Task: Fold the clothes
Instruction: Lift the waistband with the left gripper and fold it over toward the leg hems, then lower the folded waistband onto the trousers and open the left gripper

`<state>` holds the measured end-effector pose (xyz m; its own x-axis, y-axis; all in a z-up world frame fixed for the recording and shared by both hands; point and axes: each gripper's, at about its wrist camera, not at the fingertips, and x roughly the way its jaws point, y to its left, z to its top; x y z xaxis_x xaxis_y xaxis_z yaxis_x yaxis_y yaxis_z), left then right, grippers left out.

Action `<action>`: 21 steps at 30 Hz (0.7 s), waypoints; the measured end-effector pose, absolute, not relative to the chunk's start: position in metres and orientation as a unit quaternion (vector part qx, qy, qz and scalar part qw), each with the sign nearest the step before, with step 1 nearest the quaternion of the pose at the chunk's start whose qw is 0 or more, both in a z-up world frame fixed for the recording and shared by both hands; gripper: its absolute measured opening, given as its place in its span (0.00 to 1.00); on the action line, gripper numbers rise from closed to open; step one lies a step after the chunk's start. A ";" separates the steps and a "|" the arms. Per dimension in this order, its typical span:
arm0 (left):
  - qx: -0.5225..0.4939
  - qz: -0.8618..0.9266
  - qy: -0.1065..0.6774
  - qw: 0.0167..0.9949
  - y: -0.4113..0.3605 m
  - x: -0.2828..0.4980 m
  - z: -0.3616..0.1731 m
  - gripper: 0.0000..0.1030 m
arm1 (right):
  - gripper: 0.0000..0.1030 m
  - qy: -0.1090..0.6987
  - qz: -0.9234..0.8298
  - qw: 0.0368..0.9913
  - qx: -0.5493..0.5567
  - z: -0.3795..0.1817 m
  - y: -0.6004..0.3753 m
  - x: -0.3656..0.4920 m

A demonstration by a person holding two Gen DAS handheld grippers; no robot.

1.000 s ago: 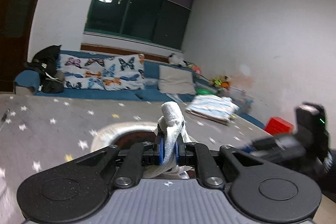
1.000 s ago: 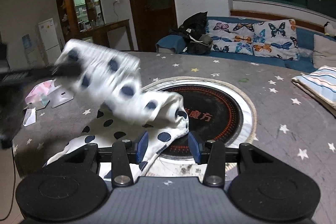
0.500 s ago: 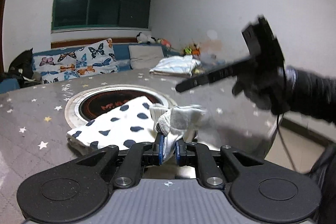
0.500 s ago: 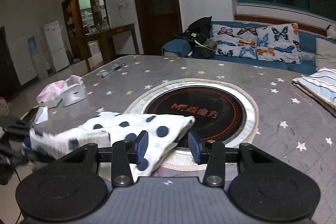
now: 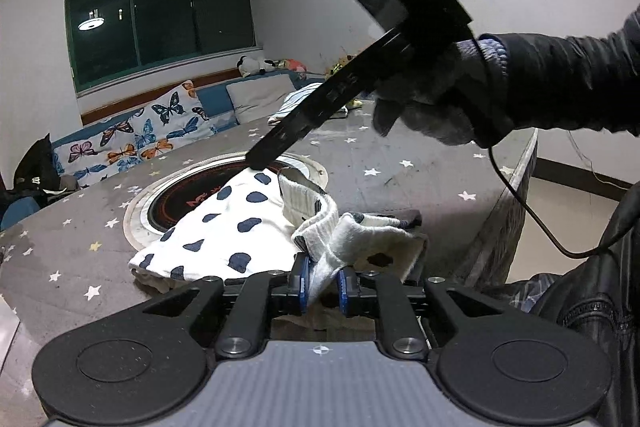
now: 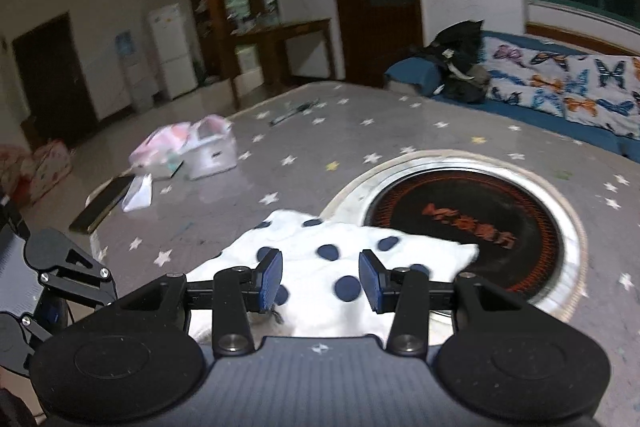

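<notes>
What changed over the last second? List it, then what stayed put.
The left claw carried the spotted garment fold down onto the table; its jaws are opening, cloth between them. The right claw swung over the garment, open and empty. Table items stayed.

The left gripper (image 5: 321, 286) is opening, spotted garment (image 5: 224, 231) cloth between its jaws. The right gripper (image 6: 319, 281), in a gloved hand (image 5: 436, 103), hangs above that garment, jaws apart and empty.

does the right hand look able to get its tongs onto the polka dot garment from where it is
Probably yes: the right tongs stand open and empty just above the polka dot garment, with nothing between them and the cloth.
</notes>
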<state>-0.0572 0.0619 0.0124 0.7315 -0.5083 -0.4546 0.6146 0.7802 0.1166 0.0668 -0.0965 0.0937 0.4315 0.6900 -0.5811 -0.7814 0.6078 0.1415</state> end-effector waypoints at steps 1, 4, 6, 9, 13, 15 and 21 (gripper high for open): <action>0.131 -0.305 0.203 0.921 0.062 -0.058 0.012 0.16 | 0.41 0.310 0.441 0.838 -0.080 0.092 -0.092 0.067; 0.132 -0.303 0.203 0.922 0.064 -0.060 0.012 0.18 | 0.41 0.325 0.448 0.827 -0.103 0.087 -0.083 0.065; 0.129 -0.302 0.205 0.922 0.066 -0.061 0.012 0.21 | 0.41 0.333 0.452 0.818 -0.123 0.086 -0.083 0.061; 0.121 -0.300 0.207 0.923 0.069 -0.065 0.012 0.30 | 0.41 0.341 0.453 0.810 -0.149 0.085 -0.092 0.049; 0.106 -0.296 0.210 0.926 0.072 -0.070 0.015 0.36 | 0.41 0.354 0.452 0.800 -0.175 0.083 -0.107 0.030; 0.099 -0.295 0.211 0.927 0.074 -0.073 0.018 0.36 | 0.41 0.357 0.451 0.796 -0.187 0.082 -0.114 0.020; 0.057 -0.298 0.200 0.932 0.085 -0.082 0.039 0.41 | 0.41 0.345 0.448 0.799 -0.204 0.086 -0.131 -0.003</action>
